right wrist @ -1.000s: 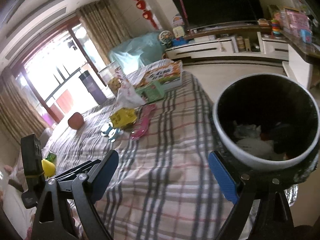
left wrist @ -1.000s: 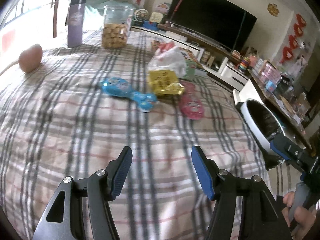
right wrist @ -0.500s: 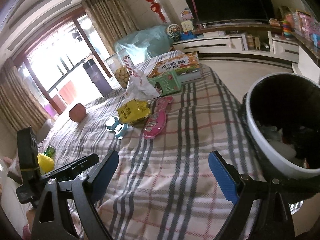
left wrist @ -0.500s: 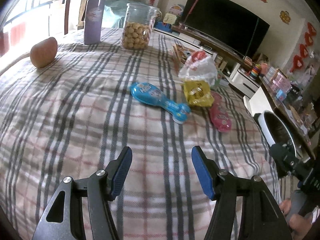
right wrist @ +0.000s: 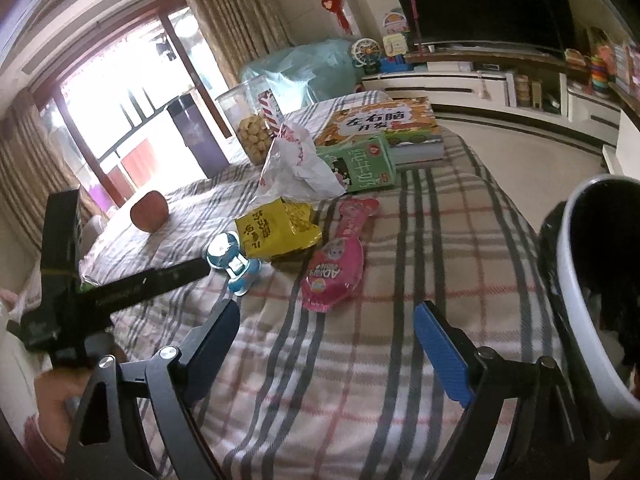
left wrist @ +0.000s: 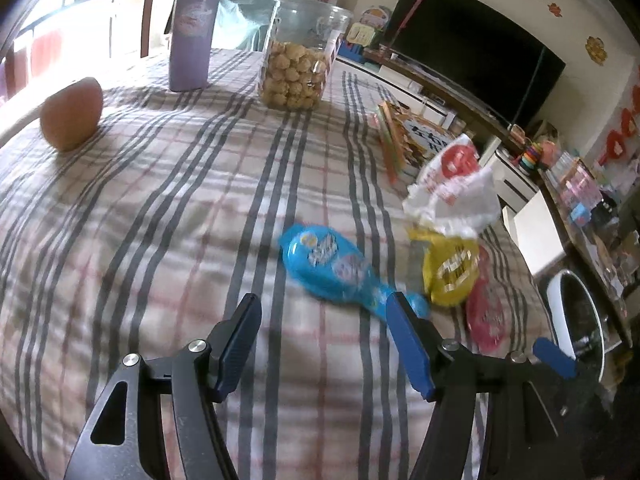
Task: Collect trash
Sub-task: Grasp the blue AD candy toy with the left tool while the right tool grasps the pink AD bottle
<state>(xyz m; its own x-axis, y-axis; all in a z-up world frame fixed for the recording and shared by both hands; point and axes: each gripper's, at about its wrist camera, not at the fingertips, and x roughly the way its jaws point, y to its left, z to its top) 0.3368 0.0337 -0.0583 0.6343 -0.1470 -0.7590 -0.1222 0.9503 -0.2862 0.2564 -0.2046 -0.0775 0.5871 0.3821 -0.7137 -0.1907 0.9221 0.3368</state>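
Trash lies on the plaid-covered table (left wrist: 160, 200): a blue wrapper (left wrist: 332, 268) (right wrist: 236, 266), a yellow packet (left wrist: 452, 270) (right wrist: 276, 232), a pink wrapper (left wrist: 486, 316) (right wrist: 336, 268) and a crumpled white bag (left wrist: 452, 192) (right wrist: 300, 164). My left gripper (left wrist: 324, 344) is open and empty, just short of the blue wrapper. My right gripper (right wrist: 326, 348) is open and empty, in front of the pink wrapper. A white bin with a black liner (right wrist: 580, 292) (left wrist: 576, 312) stands at the table's right edge.
A cookie jar (left wrist: 298, 64), a purple tumbler (left wrist: 192, 28) and an apple (left wrist: 72, 114) stand at the far side. A book (right wrist: 384, 128) and a green carton (right wrist: 360, 166) lie behind the white bag. The left gripper's arm (right wrist: 120, 288) crosses the right wrist view.
The left gripper has moved forward toward the blue wrapper. The right gripper has swung left, away from the bin and toward the wrappers. Both stay open.
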